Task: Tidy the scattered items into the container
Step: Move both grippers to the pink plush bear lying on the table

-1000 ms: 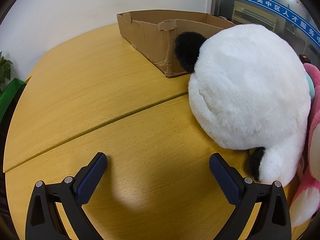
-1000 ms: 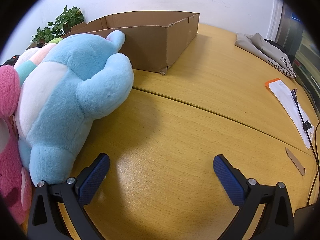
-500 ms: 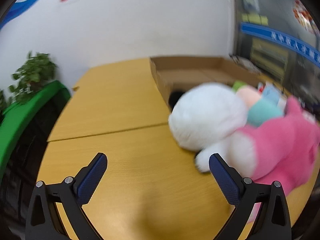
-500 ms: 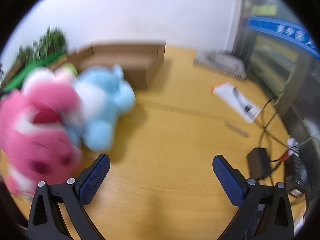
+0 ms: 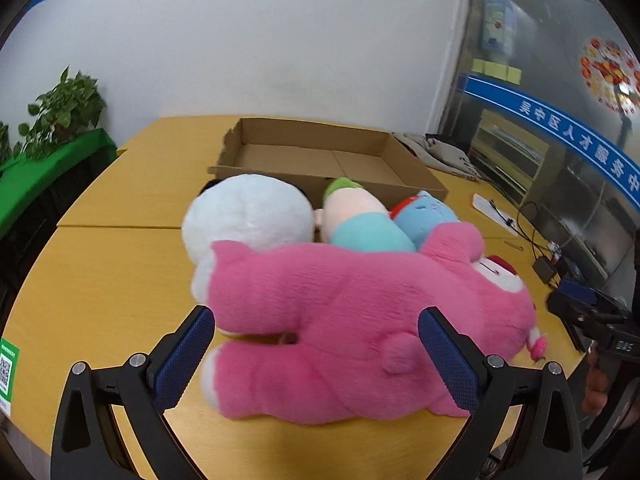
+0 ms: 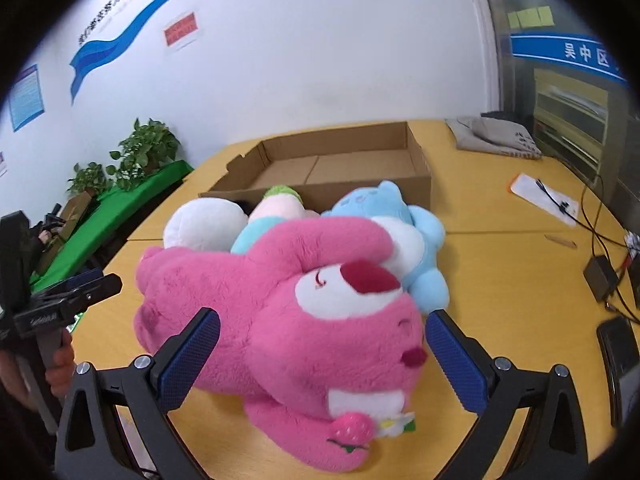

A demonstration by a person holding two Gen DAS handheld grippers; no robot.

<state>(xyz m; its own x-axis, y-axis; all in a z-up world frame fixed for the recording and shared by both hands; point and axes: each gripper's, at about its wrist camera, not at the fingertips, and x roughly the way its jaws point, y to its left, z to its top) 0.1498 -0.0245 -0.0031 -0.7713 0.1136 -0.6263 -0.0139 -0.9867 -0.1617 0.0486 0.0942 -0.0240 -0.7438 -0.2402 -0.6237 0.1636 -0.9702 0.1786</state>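
Observation:
A pink plush bear (image 5: 352,320) (image 6: 288,312) lies on the wooden table, nearest to me. Behind it lie a white panda plush (image 5: 248,212) (image 6: 204,224), a peach-and-teal plush (image 5: 360,220) (image 6: 276,204) and a blue plush (image 5: 424,216) (image 6: 384,216). The cardboard box (image 5: 332,160) (image 6: 340,164) stands open and empty beyond them. My left gripper (image 5: 316,356) is open, its fingers on either side of the bear's legs. My right gripper (image 6: 324,356) is open too, straddling the bear's head. Neither is clamped on the plush.
Grey cloth (image 6: 492,136), a white paper with a cable (image 6: 548,200), a black adapter (image 6: 600,276) and wires lie on the right of the table. Potted plants (image 6: 140,156) and a green surface (image 5: 36,172) are on the left. A hand holds each gripper.
Both grippers have pulled back and risen from table level beside the toys. They now face the whole pile from the near side, with the pink bear between their fingers.

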